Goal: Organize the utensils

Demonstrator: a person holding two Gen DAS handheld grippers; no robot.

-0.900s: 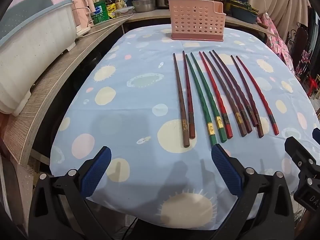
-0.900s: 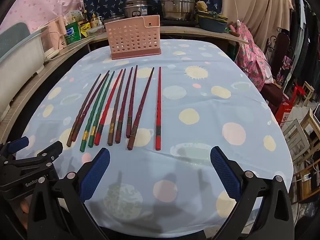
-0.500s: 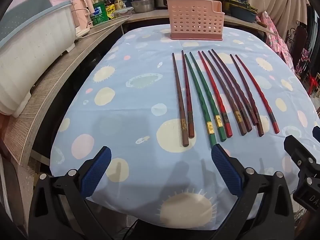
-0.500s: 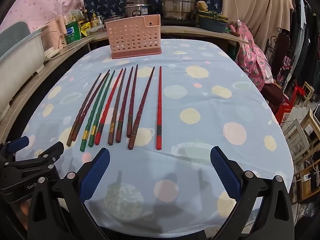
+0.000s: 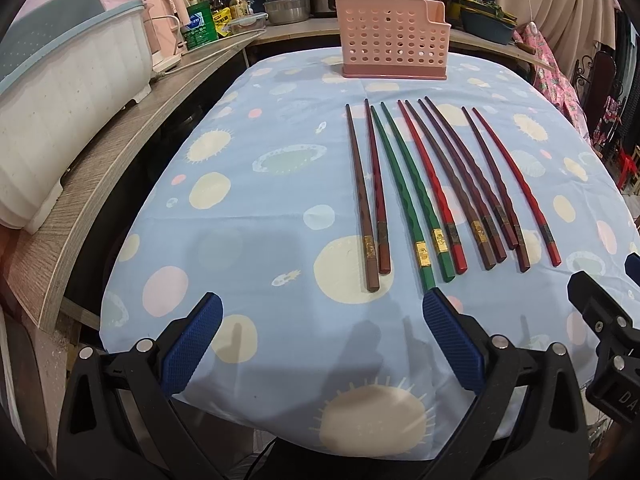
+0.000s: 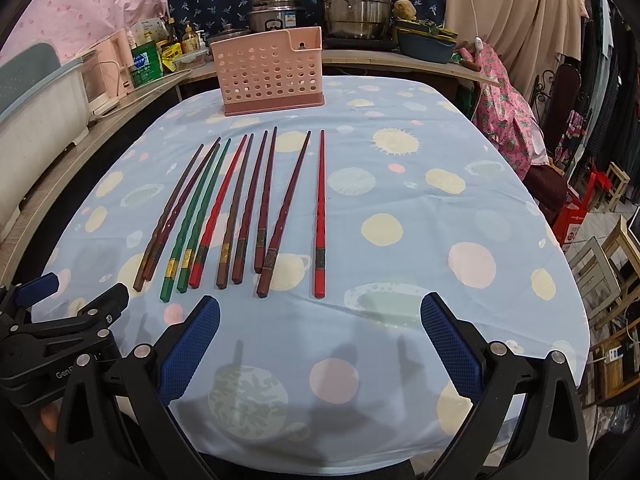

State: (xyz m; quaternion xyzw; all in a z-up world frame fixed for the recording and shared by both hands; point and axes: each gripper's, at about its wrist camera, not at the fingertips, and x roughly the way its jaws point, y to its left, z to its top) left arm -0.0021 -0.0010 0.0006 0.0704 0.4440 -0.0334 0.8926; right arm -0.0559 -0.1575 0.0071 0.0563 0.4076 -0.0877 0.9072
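Note:
Several chopsticks lie side by side on the blue dotted tablecloth: brown ones, a green pair, red ones and dark maroon ones. In the right wrist view the same row ends with a lone red chopstick. A pink perforated holder stands upright behind them. My left gripper hangs open near the table's front edge, short of the thick ends. My right gripper is open too, just in front of the red chopstick. Nothing sits between either pair of fingers.
A white dish tub rests on a wooden counter to the left. Pots, bottles and a blue dish crowd the back counter. Chairs and stools stand off the table's right side.
Both views have shifted only slightly; the chopsticks and holder lie as before, and both grippers stay wide open.

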